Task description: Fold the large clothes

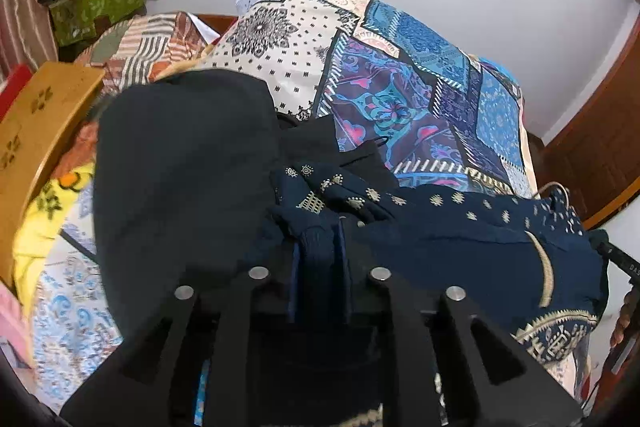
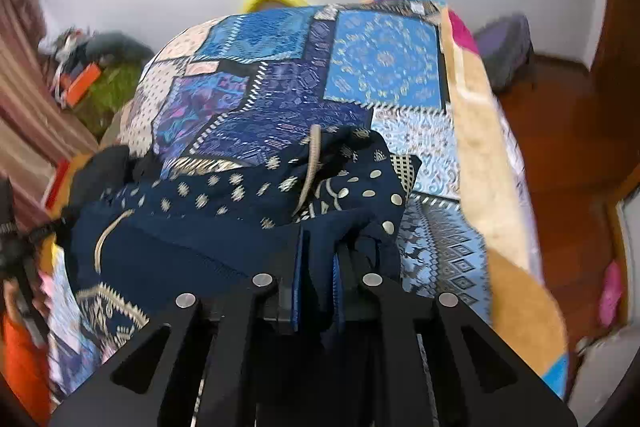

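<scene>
A white-walled room holds a bed [image 1: 400,75] spread with a patchwork sheet of blue, purple and cream prints; a wooden door frame stands at the right, and a cluttered green box [image 1: 96,3] sits by the far wall. On the bed lies a navy garment [image 1: 460,239] with pale embroidered motifs, bunched beside a plain dark cloth [image 1: 180,167]. Both grippers angle downward. The left gripper [image 1: 320,251] pinches a fold of the navy garment, and the right gripper [image 2: 320,267] clamps its other edge.
</scene>
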Demonstrator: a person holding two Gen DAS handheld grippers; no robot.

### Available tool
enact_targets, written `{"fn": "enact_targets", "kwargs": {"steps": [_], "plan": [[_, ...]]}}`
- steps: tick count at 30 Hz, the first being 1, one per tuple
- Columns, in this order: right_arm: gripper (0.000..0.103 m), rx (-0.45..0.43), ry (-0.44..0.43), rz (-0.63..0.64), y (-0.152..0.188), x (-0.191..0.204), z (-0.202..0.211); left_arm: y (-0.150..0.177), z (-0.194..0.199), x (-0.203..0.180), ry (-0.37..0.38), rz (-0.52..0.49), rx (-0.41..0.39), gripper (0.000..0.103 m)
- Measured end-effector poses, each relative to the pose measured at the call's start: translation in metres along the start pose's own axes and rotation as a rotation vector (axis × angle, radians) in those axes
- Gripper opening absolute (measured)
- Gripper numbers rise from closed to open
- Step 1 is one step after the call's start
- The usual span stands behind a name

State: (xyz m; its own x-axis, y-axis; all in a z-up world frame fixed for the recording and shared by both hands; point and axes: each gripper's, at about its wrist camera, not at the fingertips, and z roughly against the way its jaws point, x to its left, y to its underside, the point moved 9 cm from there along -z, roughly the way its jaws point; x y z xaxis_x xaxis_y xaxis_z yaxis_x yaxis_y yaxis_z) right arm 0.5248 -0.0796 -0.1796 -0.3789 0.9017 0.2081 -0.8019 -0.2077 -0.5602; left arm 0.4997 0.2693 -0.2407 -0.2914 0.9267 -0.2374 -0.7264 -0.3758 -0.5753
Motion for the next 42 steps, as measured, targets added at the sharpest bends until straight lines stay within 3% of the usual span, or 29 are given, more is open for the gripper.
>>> {"fn": "enact_targets", "kwargs": {"steps": [2, 6, 8, 12, 15, 21, 24, 27, 33, 38, 42], "plan": [[0.017, 0.008, 0.022, 0.031, 0.004, 0.005, 0.010, -0.001, 0.012, -0.004, -0.003, -0.023, -0.009, 0.026], [0.043, -0.051, 0.057, 0.051, 0.008, 0.011, 0.040, 0.002, 0.041, -0.016, -0.008, -0.080, -0.038, 0.043], [0.045, -0.078, 0.048, 0.051, 0.009, 0.014, 0.052, 0.005, 0.058, -0.024, -0.030, -0.121, -0.078, 0.054], [0.045, -0.075, 0.005, 0.069, 0.022, 0.030, 0.067, 0.018, 0.074, -0.041, -0.029, -0.201, -0.099, 0.054], [0.046, -0.038, -0.028, 0.096, 0.039, 0.046, 0.063, 0.036, 0.071, -0.054, 0.001, -0.236, -0.072, 0.055], [0.046, 0.058, -0.031, 0.153, 0.072, 0.065, 0.026, 0.074, 0.028, -0.064, -0.013, -0.283, 0.036, 0.055], [0.046, 0.086, -0.008, 0.164, 0.077, 0.067, 0.006, 0.079, 0.006, -0.067, -0.033, -0.307, 0.048, 0.055], [0.046, 0.095, 0.001, 0.187, 0.073, 0.068, -0.008, 0.067, -0.009, -0.068, -0.066, -0.341, 0.028, 0.055], [0.046, 0.122, -0.007, 0.200, 0.038, 0.062, -0.033, 0.016, -0.031, -0.076, -0.058, -0.340, 0.003, 0.055], [0.046, -0.006, 0.149, 0.103, -0.022, 0.039, -0.043, -0.039, -0.036, -0.064, -0.092, -0.197, -0.059, 0.055], [0.046, -0.070, 0.136, 0.058, -0.036, 0.039, -0.029, -0.056, -0.013, -0.057, -0.086, -0.130, -0.147, 0.055]]}}
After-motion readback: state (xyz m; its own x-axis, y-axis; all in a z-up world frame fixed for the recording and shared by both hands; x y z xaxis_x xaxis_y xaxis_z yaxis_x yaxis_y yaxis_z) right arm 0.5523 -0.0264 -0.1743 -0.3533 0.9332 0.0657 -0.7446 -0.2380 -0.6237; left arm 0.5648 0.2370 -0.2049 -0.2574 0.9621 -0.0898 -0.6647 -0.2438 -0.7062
